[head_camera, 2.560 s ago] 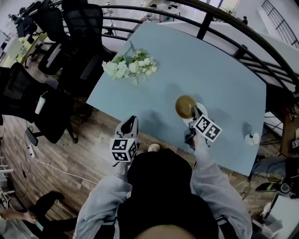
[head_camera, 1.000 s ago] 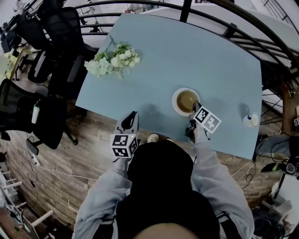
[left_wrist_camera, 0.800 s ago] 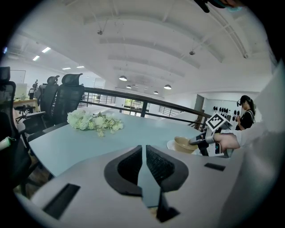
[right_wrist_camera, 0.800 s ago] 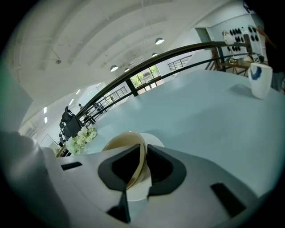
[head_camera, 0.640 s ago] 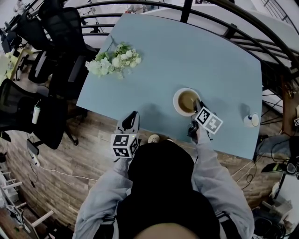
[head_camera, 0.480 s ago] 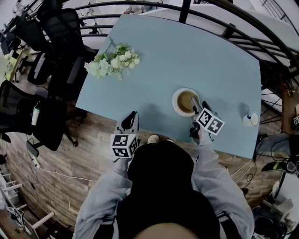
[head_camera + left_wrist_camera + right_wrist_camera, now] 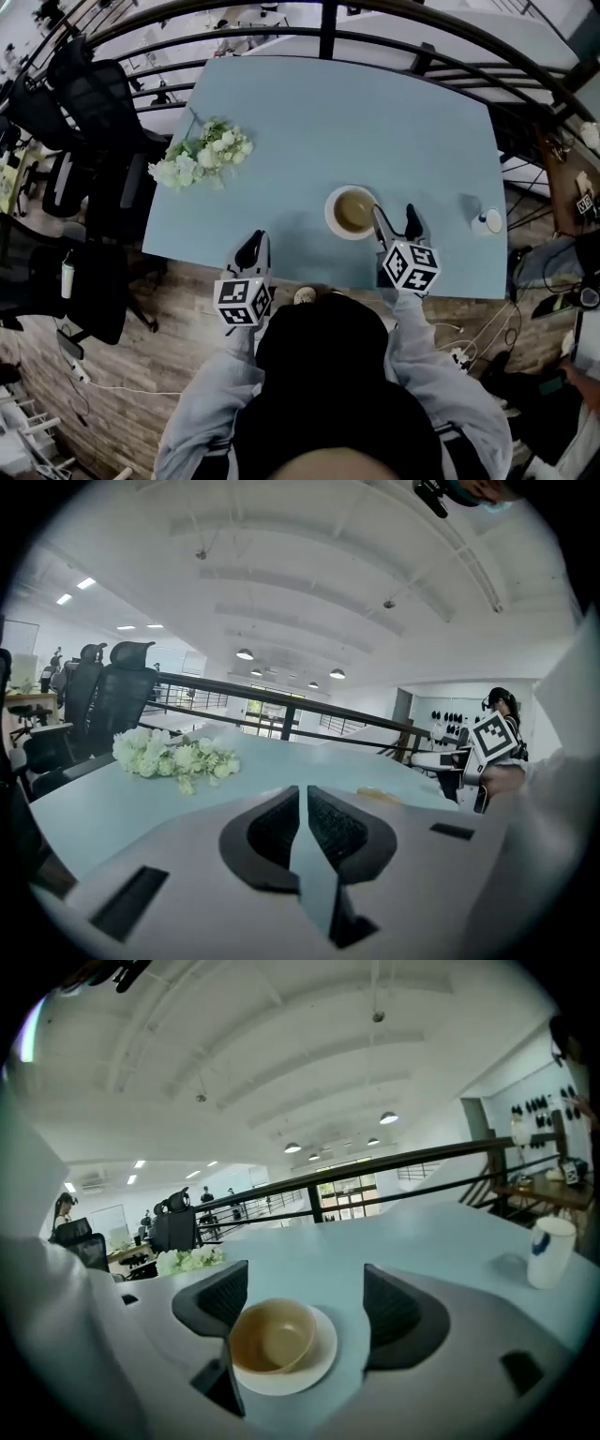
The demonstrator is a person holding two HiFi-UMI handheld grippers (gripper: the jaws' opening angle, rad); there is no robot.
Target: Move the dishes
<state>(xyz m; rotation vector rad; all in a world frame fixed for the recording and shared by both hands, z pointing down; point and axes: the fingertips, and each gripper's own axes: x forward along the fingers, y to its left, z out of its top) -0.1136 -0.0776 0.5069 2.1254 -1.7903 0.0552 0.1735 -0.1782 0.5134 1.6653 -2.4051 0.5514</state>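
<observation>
Noted on right gripper point(image 7: 305, 1305): jaws spread wide, just been opening, pinching nothing. Bowl point(image 7: 270, 1335) on its white plate point(image 7: 317, 1358) seen low through the gap, nearer the left jaw, clear of both pads. In head view, tips just right of the plate, apparently raised off it.

On left gripper point(image 7: 302, 808): jaws pressed together, empty, held at the near table edge.

Judged step: release finished, bowl nested in plate near the front edge of the table point(image 7: 375, 112). Next, probably: back away without clipping the rim, or regrasp the plate's edge to shift the set.

Beyond: pale blue top, white flowers point(image 7: 199, 159) far left, small white cup point(image 7: 487, 221) at right. Around it, black railing point(image 7: 328, 23), office chairs point(image 7: 89, 103), wood floor point(image 7: 159, 328).
</observation>
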